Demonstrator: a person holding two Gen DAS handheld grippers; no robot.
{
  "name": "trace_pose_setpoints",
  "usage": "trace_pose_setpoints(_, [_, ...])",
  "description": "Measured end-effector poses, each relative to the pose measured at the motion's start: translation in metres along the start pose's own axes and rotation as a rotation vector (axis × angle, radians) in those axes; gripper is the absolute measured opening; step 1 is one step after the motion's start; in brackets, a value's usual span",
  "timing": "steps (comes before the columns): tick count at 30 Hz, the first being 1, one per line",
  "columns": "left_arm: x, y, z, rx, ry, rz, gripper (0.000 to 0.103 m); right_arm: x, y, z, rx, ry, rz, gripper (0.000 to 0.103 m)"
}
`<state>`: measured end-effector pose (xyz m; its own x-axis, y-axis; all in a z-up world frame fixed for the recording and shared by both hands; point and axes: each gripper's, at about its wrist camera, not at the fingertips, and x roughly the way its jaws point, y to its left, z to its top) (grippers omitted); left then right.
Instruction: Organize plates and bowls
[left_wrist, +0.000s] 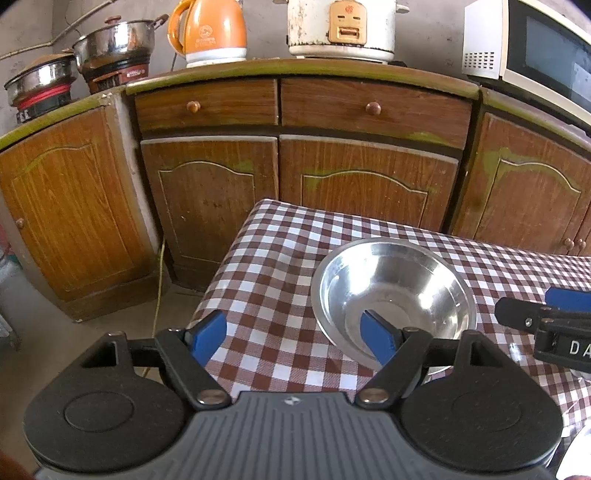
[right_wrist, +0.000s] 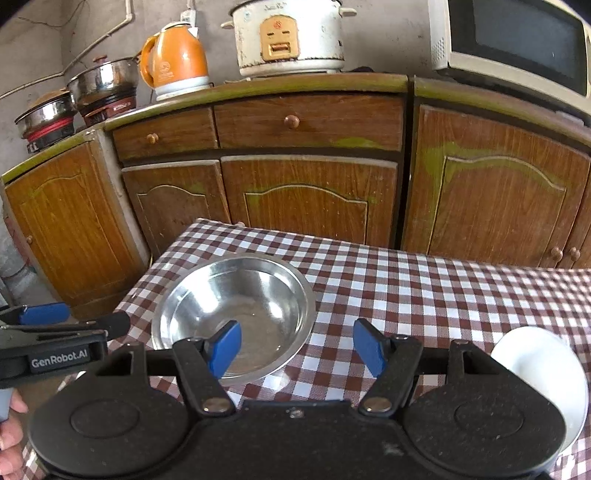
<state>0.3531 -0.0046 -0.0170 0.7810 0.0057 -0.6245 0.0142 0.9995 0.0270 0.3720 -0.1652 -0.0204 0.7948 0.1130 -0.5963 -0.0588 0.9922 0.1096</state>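
Observation:
A shiny steel bowl (left_wrist: 393, 291) (right_wrist: 236, 306) sits upright and empty on the checked tablecloth (left_wrist: 273, 258) (right_wrist: 424, 288) near the table's left end. My left gripper (left_wrist: 295, 338) hovers open at the bowl's near left, its right pad over the bowl's near rim and its left pad over the cloth edge. My right gripper (right_wrist: 295, 349) is open too, its left pad over the bowl's near right rim. A white bowl (right_wrist: 546, 373) lies at the right, partly hidden behind the right gripper's body. Nothing is held by either.
Wooden cabinets (left_wrist: 273, 177) stand just beyond the table. On their counter are an orange kettle (left_wrist: 210, 31), a rice cooker (left_wrist: 341, 27), a microwave (left_wrist: 532, 55) and steel pots (left_wrist: 114, 40). Bare floor (left_wrist: 92, 339) lies left of the table. A hand (right_wrist: 9, 435) shows at lower left.

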Motion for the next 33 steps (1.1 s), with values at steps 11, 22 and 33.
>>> trace_pose_setpoints(11, [0.039,0.0,0.008,0.023,0.019,-0.033,0.082,0.039,-0.012,0.002,-0.007,0.036,-0.023,0.08])
trace_pose_setpoints(22, [0.07,-0.014,0.013,0.04,0.035,-0.076,0.086,0.077,-0.021,0.001,0.036,0.063,-0.034,0.08])
trace_pose_setpoints(33, [0.093,-0.001,0.014,0.007,0.046,-0.053,0.086,0.097,-0.022,-0.004,0.061,0.085,0.005,0.08])
